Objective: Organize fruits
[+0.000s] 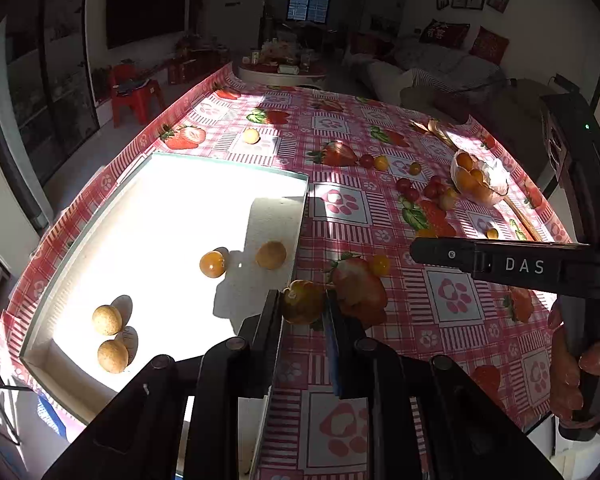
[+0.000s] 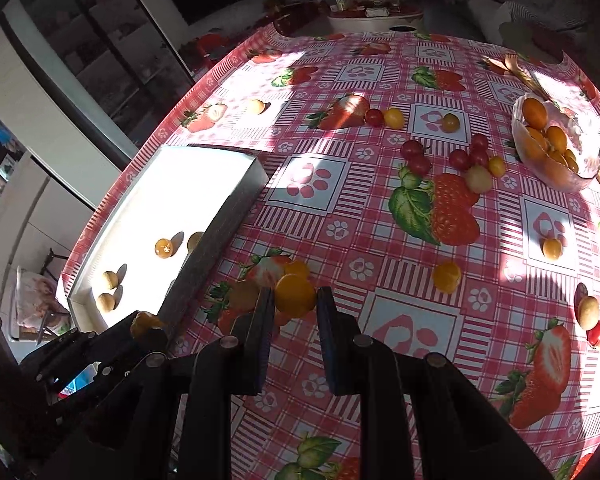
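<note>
- Sunlit living room with a sofa behind; in front, a table under a pink checked tablecloth (image 2: 380, 208) printed with strawberries and paw prints.
- On the cloth's left side sits a shallow white tray (image 1: 300, 216) with a grey rim. Inside it lie two pale tan round fruits (image 1: 107, 320) near its close corner, and further in a glossy orange fruit (image 1: 212, 264) beside a duller tan one (image 1: 271, 255).
- Left gripper (image 1: 304, 304) pinches a yellow-orange fruit (image 1: 303, 301) between its fingertips, just outside the tray's right wall.
- Right gripper (image 2: 296, 300) likewise squeezes an orange fruit (image 2: 295, 295), held above the cloth to the right of the tray.
- A glass bowl (image 2: 588, 168) at the far right holds several orange fruits.
- Red cherry tomatoes (image 2: 416, 156) and small yellow ones (image 2: 394, 118) lie scattered across the middle of the cloth, between tray and bowl.
- A person's hand (image 1: 580, 364) grips the right gripper's handle at the left-wrist view's right edge.
</note>
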A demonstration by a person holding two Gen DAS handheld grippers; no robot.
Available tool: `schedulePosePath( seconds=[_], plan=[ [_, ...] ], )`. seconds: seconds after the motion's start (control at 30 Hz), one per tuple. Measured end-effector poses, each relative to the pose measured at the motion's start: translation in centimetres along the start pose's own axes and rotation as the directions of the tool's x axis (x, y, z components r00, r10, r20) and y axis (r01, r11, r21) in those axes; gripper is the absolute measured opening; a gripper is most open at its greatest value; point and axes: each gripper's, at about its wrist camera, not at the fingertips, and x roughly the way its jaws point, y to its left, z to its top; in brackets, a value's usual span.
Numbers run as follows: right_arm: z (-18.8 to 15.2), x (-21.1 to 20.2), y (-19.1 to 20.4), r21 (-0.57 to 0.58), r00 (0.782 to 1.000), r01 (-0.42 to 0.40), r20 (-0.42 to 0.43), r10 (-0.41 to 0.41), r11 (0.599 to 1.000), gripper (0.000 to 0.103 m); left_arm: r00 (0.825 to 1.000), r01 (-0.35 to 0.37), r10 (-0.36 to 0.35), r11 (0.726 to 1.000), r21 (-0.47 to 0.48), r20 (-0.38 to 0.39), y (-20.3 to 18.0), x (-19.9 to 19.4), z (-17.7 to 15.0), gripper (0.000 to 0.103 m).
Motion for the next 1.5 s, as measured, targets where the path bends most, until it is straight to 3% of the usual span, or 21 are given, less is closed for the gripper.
schedulePosePath(
  seconds=[0.17, 0.43, 0.77, 1.17, 1.2, 1.3, 1.37, 1.43, 1.5],
  plan=[
    [2.1, 1.4, 2.7, -0.039, 0.999, -0.037, -0.012, 0.036, 0.999, 0.024, 0.995, -0.089, 0.09, 0.996, -0.019, 0.031, 4.1, -0.6, 2.0, 0.022],
    [5.7, 5.1, 6.8, -0.098, 0.995, -0.083, -0.058, 0.078, 0.992, 0.024, 0.987, -0.16, 0.159, 0.983, -0.087, -0.011, 9.4, 2.1, 4.9, 0.022],
    [7.4, 11.4, 9.0, -0.122, 0.987, -0.088, -0.147, 0.069, 0.989, 0.024, 0.965, -0.238, 0.23, 0.969, -0.059, -0.127, 11.0, 8.1, 4.9, 0.022],
    [6.9, 14.2, 9.7, -0.187, 0.986, -0.036, -0.17, 0.003, 0.982, 0.024, 0.946, -0.28, 0.272, 0.96, -0.021, -0.175, 11.1, 9.9, 3.6, 0.024],
    [6.8, 14.2, 9.8, -0.194, 0.986, -0.032, -0.169, -0.002, 0.98, 0.024, 0.946, -0.281, 0.274, 0.959, -0.02, -0.173, 11.0, 9.9, 3.6, 0.029],
    [6.9, 14.1, 9.9, -0.195, 0.984, -0.038, -0.176, 0.003, 0.98, 0.031, 0.947, -0.293, 0.285, 0.956, -0.033, -0.15, 11.1, 9.3, 3.8, 0.08],
    [7.0, 13.7, 9.9, -0.189, 0.985, -0.04, -0.173, 0.007, 0.981, 0.037, 0.95, -0.297, 0.292, 0.954, -0.031, -0.114, 11.1, 8.6, 3.9, 0.08],
    [7.2, 12.9, 9.9, -0.19, 0.989, -0.026, -0.146, -0.002, 0.981, 0.064, 0.95, -0.297, 0.291, 0.954, -0.035, -0.117, 11.2, 8.3, 3.9, 0.08],
    [7.3, 11.8, 10.0, -0.195, 0.993, -0.021, -0.116, -0.001, 0.981, 0.072, 0.949, -0.3, 0.294, 0.953, -0.042, -0.114, 11.3, 7.9, 3.8, 0.08]
  ],
)
